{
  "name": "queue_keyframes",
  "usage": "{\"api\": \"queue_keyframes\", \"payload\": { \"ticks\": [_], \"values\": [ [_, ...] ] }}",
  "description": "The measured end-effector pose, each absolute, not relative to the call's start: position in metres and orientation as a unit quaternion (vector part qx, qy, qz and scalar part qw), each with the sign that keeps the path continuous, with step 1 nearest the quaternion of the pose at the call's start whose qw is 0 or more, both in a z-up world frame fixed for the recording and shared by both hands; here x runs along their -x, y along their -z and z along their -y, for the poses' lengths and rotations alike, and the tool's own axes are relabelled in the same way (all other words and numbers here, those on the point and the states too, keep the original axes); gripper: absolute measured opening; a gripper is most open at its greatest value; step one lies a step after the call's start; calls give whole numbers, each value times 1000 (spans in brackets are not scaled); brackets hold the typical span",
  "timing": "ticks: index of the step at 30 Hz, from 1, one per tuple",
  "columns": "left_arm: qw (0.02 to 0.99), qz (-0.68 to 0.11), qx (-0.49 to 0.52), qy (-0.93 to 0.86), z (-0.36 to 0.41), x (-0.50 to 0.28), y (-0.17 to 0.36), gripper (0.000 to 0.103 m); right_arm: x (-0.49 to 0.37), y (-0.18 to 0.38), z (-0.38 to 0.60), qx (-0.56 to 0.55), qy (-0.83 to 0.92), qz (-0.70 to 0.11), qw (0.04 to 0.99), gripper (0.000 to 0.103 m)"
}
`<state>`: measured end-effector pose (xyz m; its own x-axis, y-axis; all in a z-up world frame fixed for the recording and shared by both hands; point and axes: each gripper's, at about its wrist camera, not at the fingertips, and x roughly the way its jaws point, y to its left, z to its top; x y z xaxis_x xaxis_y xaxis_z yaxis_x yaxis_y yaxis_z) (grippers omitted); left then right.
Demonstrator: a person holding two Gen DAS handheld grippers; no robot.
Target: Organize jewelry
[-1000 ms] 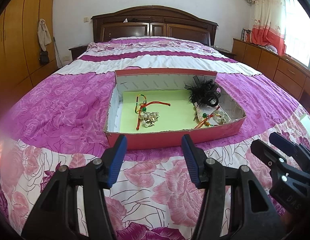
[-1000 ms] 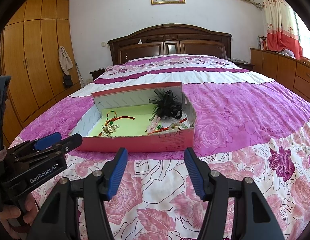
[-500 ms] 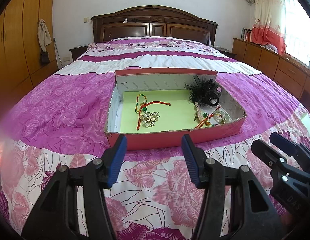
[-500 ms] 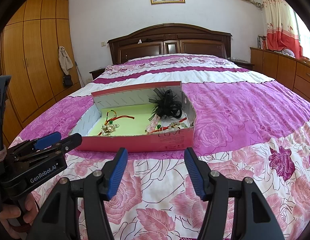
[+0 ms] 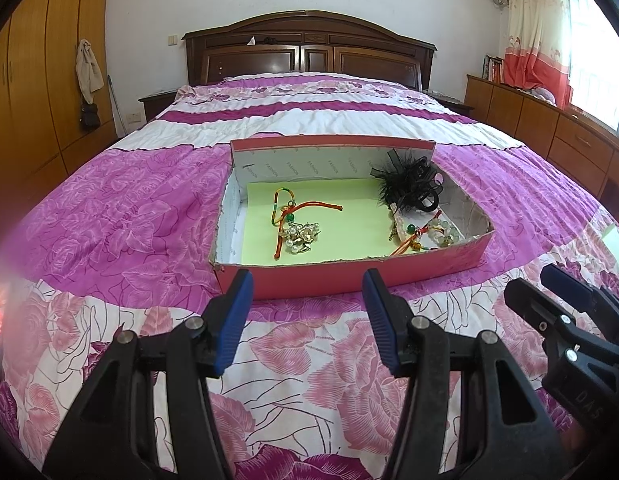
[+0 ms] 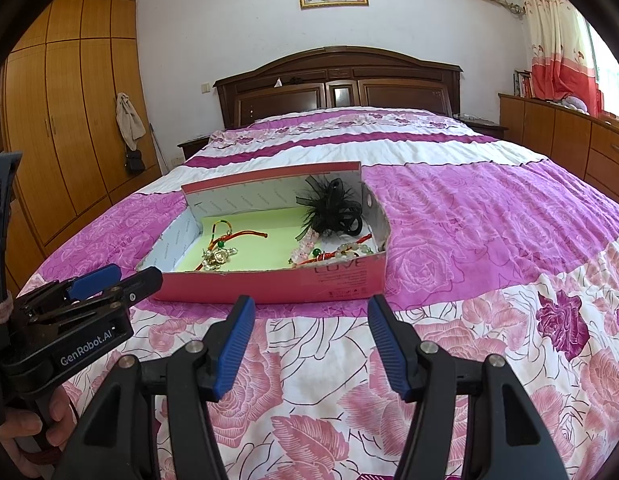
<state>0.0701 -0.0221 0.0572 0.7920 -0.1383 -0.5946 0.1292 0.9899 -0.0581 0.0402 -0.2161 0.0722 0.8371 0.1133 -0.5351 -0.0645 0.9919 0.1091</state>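
A shallow red cardboard box (image 5: 349,274) with a pale green liner lies on the bed; it also shows in the right wrist view (image 6: 269,282). Inside at left lies a red-and-gold cord with pearl and gold charms (image 5: 295,230) (image 6: 221,250). At right sit a black feather hair clip (image 5: 411,190) (image 6: 333,212) and a beaded bracelet with red cord (image 5: 427,234) (image 6: 337,254). My left gripper (image 5: 307,320) is open and empty, just short of the box's near wall. My right gripper (image 6: 311,344) is open and empty, further right of it.
The bed has a pink and purple floral quilt (image 5: 121,216) and a dark wooden headboard (image 5: 309,48). Wooden wardrobes (image 6: 61,136) stand at left, a low wooden cabinet (image 5: 549,128) and window at right.
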Motion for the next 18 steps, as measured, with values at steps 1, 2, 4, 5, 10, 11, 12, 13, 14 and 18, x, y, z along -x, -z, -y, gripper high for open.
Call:
{"api": "queue_keyframes", "payload": {
  "ticks": [1, 2, 4, 5, 10, 11, 12, 13, 14, 18],
  "values": [
    [946, -315, 7, 70, 22, -70, -57, 49, -40, -72, 216, -43, -46, -282, 957, 62],
    [946, -315, 7, 70, 21, -71, -56, 49, -40, -72, 216, -43, -46, -281, 958, 62],
    [947, -315, 7, 70, 22, -70, -56, 49, -40, -72, 216, -43, -46, -282, 957, 62],
    [947, -315, 7, 70, 21, -70, -56, 49, -40, -72, 216, -43, -46, -282, 957, 62],
    [946, -316, 5, 68, 21, -71, -56, 49, -40, -72, 216, -43, -46, -282, 957, 62],
    [946, -316, 5, 68, 21, -71, -56, 49, -40, -72, 217, -43, -47, -282, 957, 62],
    [946, -316, 5, 68, 21, -71, -56, 49, -40, -72, 216, -43, -47, -282, 957, 62],
    [946, -317, 4, 67, 22, -70, -56, 49, -40, -72, 216, -43, -46, -282, 957, 62],
    [946, -317, 4, 67, 22, -71, -55, 49, -40, -72, 217, -44, -46, -282, 957, 62],
    [946, -316, 4, 67, 22, -70, -55, 49, -40, -72, 217, -43, -46, -282, 957, 62]
  ]
}}
